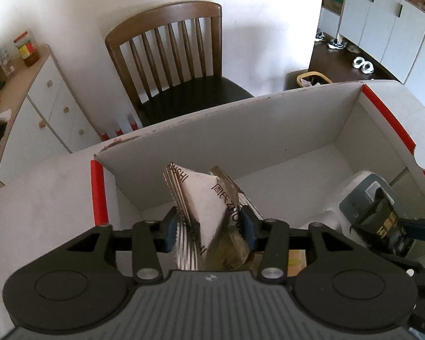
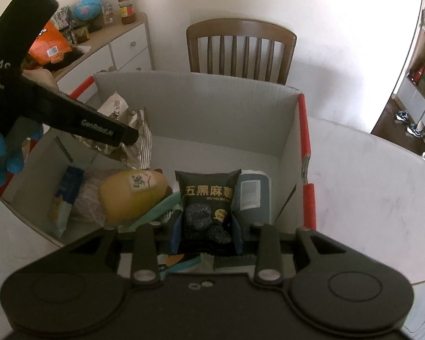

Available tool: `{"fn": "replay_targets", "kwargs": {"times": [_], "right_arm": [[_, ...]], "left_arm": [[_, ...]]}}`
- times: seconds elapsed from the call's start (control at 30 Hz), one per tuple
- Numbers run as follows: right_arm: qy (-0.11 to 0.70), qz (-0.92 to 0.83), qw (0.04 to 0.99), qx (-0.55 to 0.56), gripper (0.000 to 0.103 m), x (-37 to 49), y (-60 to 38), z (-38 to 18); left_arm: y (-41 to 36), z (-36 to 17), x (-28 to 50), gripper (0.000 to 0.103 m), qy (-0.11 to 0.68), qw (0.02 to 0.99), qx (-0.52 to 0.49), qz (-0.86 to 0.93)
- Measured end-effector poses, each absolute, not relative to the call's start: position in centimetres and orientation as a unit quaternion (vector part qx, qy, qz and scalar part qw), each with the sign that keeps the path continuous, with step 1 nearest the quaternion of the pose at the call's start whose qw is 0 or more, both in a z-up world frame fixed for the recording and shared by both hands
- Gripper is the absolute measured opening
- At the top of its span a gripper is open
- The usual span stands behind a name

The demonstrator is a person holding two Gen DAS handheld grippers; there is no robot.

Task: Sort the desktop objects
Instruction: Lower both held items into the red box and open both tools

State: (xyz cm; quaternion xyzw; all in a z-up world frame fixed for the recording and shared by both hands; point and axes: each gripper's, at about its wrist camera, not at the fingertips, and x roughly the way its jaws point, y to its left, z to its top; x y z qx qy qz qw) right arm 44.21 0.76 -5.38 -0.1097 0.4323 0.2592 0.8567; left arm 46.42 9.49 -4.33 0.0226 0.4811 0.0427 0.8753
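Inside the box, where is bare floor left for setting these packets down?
Bare floor runs along the box's far wall toward the red-edged right corner, behind the black snack packet. The near-left is crowded: yellow packet, blue-white packet.

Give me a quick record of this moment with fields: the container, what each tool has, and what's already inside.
container: open white cardboard box with red edge strips, on a white table
left tool: crinkled white and brown snack packets between its pads, over the box
right tool: shut on a black snack packet, low in the box
already inside: yellow packet, grey-blue package, blue and white packet
behind the box: wooden chair
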Motion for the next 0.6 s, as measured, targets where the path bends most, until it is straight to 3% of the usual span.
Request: {"fn": "replay_targets", "kwargs": {"times": [0.07,0.6], "right_arm": [[0.433,0.26,0.856,-0.112,0.036,44.2,0.8,-5.5],[0.424,0.264,0.86,-0.104,0.041,43.4,0.3,-4.1]], "left_arm": [[9.3,-4.4,46.5,0.067,0.481,0.874,0.035,0.054],[9.5,-2.8,45.1,0.067,0.46,0.886,0.023,0.055]]}}
